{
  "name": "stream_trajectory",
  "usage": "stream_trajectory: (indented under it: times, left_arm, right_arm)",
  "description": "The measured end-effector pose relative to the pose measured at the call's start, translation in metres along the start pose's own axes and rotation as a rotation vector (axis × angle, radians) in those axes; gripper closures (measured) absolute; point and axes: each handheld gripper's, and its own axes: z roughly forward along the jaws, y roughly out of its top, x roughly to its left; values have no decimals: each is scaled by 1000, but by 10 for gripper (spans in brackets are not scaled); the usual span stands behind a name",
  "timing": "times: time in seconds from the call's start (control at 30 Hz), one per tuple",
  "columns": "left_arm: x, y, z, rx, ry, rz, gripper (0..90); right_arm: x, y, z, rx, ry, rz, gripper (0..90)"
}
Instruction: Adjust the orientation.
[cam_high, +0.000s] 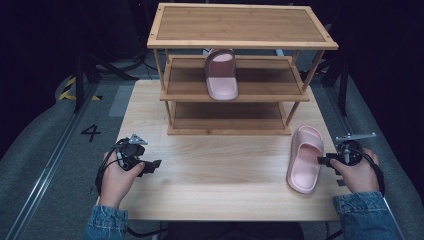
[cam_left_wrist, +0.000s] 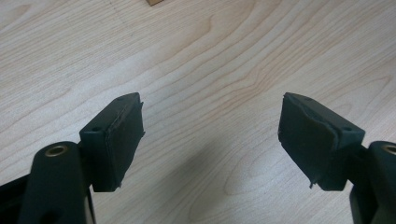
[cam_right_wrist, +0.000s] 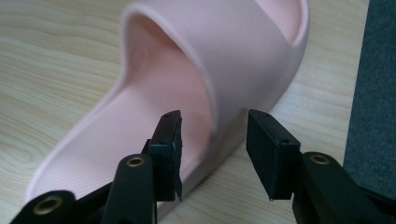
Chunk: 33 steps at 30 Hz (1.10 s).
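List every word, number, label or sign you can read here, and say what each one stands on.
"4" – a black numeral on the grey floor left of the table.
Yellow and black hazard stripes on the floor farther back: a marking, no text.
No readable print on the pink slippers, the wooden rack or either claw.
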Motion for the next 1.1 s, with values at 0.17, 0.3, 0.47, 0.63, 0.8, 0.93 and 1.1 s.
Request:
stream_trajectory:
  times: [0.17, 0.3, 0.47, 0.63, 0.8, 0.93, 1.1]
  left_arm:
    - [-1, 0, 3, 9, -11, 13, 225]
    - [-1, 1, 4, 10, -9, 12, 226]
    - [-2, 1, 5, 14, -15, 10, 225]
    - [-3, 3, 6, 12, -14, 15, 225]
    - [-3, 6, 8, 14, -19, 24, 225]
    - [-4, 8, 9, 11, -21, 28, 226]
    - [-3, 8, 9, 14, -22, 26, 225]
  right_arm:
    - [0, -1, 9, 18, -16, -25, 685]
    - [0, -1, 9, 13, -20, -35, 721]
    - [3, -1, 7, 11, -6, -30, 764]
    - [5, -3, 2, 14, 30, -9, 782]
    - [8, -5, -5, 31, 47, 0, 843]
    - [11, -5, -7, 39, 78, 7, 855]
    - [17, -2, -12, 25, 95, -18, 855]
